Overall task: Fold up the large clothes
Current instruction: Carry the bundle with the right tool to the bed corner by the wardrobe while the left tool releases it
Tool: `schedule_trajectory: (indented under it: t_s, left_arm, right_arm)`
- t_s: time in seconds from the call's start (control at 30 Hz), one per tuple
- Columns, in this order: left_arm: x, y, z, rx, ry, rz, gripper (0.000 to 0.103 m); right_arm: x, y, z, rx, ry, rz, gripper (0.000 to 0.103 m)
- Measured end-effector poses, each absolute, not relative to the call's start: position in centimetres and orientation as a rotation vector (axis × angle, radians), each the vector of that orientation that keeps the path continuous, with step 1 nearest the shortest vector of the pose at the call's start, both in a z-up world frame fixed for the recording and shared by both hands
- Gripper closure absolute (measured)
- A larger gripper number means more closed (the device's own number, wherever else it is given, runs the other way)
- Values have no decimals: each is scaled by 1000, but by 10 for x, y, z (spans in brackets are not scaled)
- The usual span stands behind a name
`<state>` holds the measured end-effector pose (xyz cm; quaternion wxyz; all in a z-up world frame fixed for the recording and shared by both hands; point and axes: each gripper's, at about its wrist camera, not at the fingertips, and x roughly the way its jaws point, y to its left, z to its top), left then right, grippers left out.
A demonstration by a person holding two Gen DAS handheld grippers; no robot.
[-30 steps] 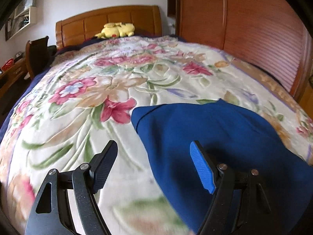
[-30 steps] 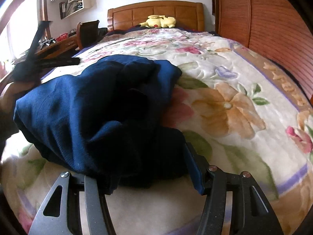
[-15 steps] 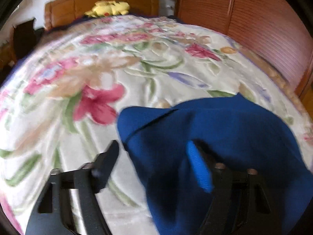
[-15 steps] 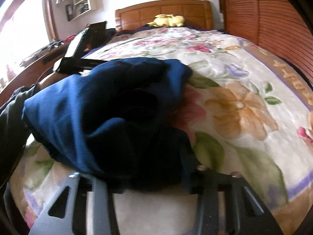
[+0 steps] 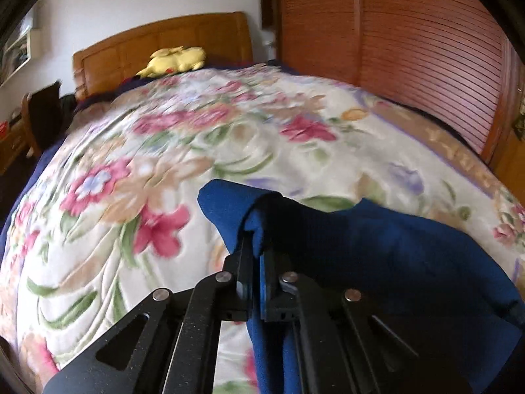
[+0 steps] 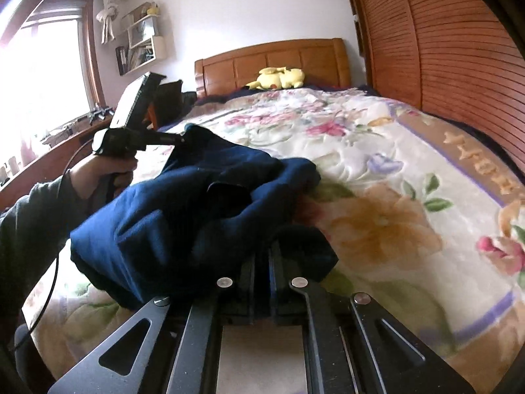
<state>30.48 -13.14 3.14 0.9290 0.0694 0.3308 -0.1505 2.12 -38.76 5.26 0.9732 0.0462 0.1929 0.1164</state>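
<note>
Floral bedspread (image 5: pixel 164 170), yellow plush (image 6: pixel 279 78), wooden headboard (image 6: pixel 272 59)

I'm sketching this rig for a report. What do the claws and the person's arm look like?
Both claws, left claw and right claw, are matte black linkages with silver rivets; the left has a blue pad. A black pistol-grip handle, a thin black cable and a dark grey sleeve show.
</note>
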Motion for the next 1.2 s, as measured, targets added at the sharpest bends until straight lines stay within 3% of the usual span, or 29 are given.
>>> schedule_trajectory:
  t_s: [0.23,0.73,1.0,1.1,1.2]
  left_arm:
    - [280,-218,56,129,621,-426,101]
    - [248,-489,82,85,557,-769,101]
    - [237,-535,52,210,613,-788,100]
    - [231,-524,45,236,627,-796,88]
    - [216,-505,46,269,595,-796,74]
  right_arm:
    - [-3,-479,63,21,350,66,98]
    - [-94,-710,80,-140,461,-379,98]
    - [-101,-779,53,-15,555,-465,94]
    - [-101,-790,49,45,549,-502,82]
    - [-104,-775,58,57,516,-557,51]
